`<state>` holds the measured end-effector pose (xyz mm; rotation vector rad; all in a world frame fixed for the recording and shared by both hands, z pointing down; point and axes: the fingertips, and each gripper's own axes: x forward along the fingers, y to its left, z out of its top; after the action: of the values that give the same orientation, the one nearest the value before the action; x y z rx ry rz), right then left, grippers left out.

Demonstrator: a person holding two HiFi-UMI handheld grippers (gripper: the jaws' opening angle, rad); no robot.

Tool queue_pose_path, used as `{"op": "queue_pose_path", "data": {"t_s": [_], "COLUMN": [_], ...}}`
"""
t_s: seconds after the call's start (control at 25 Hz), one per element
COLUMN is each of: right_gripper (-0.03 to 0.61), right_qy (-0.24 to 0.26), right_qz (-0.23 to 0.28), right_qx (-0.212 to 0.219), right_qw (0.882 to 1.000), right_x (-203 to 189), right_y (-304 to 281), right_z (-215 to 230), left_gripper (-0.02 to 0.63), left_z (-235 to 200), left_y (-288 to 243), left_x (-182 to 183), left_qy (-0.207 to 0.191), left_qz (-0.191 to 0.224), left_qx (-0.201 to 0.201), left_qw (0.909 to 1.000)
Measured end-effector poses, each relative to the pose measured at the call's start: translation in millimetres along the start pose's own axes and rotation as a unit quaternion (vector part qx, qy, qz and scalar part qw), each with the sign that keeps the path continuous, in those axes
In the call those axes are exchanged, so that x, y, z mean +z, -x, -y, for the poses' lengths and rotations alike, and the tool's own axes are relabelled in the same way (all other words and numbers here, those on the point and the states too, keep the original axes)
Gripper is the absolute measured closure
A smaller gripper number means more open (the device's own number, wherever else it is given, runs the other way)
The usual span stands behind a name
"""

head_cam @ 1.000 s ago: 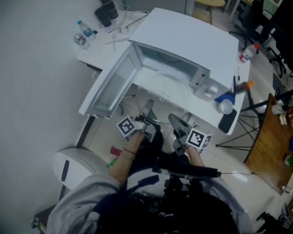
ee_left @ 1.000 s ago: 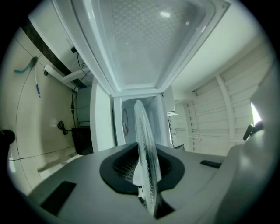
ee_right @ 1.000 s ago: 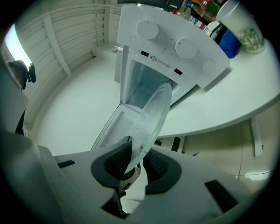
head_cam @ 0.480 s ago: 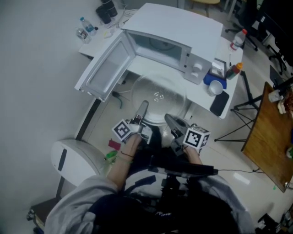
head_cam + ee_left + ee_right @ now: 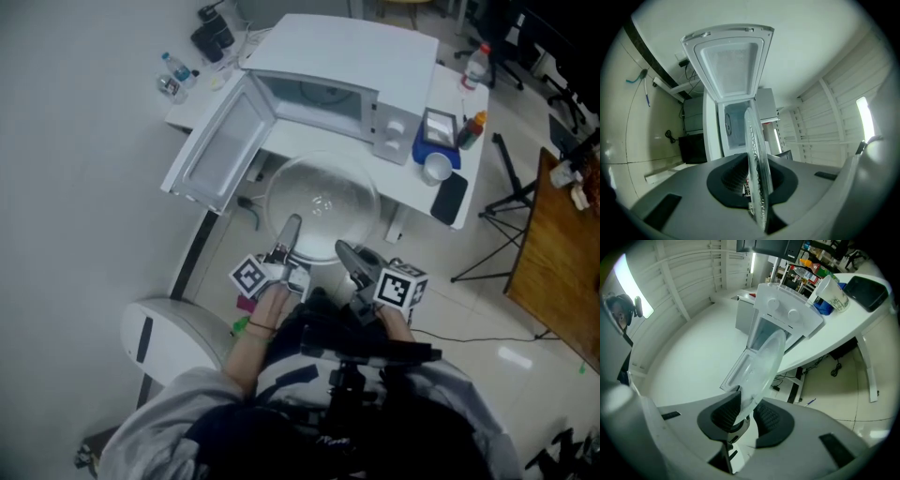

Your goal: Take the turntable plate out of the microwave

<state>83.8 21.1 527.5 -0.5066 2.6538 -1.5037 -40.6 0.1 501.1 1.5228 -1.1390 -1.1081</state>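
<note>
Both tongs grip the turntable plate's (image 5: 319, 202) near rim, left tongs (image 5: 292, 228) and right tongs (image 5: 345, 251) equally close, and we hold it flat, fully outside, just before the microwave's (image 5: 347, 56) open mouth.

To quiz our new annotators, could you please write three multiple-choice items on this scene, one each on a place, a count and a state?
1. Where is the plate relative to the microwave?
A inside
B out in front
C on top

2. How many grippers clamp the plate?
A none
B one
C two

3. The door is
A wide open
B shut
C taken off

Answers:
1 B: in the head view it hangs clear of the cavity.
2 C: the left gripper and the right gripper are each shut on its rim.
3 A: it is swung out, showing the cavity.
</note>
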Motion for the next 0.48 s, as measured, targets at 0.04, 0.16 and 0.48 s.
{"op": "queue_pose_path", "data": {"t_s": [0.04,0.16,0.48], "right_gripper": [0.486,0.486,0.485], "right_qy": [0.0,0.0,-0.004], "right_qz": [0.003,0.012,0.035], "right_qx": [0.0,-0.004,-0.009], "right_qw": [1.0,1.0,0.999], "right_x": [-0.9,-4.5,-16.3], "right_y": [-0.5,-4.4,-25.2], "right_z": [-1.9,-6.7,-28.2], "left_gripper": [0.597,0.597,0.597], "left_z": [1.6,3.7,5.9], "left_y": [0.2,1.9,11.3], "left_x": [0.9,5.3,30.1], "left_qy": [0.001,0.006,0.015], "left_qz": [-0.002,-0.01,-0.031], "left_qx": [-0.003,-0.008,-0.022], "left_qw": [1.0,0.9999,0.9992]}}
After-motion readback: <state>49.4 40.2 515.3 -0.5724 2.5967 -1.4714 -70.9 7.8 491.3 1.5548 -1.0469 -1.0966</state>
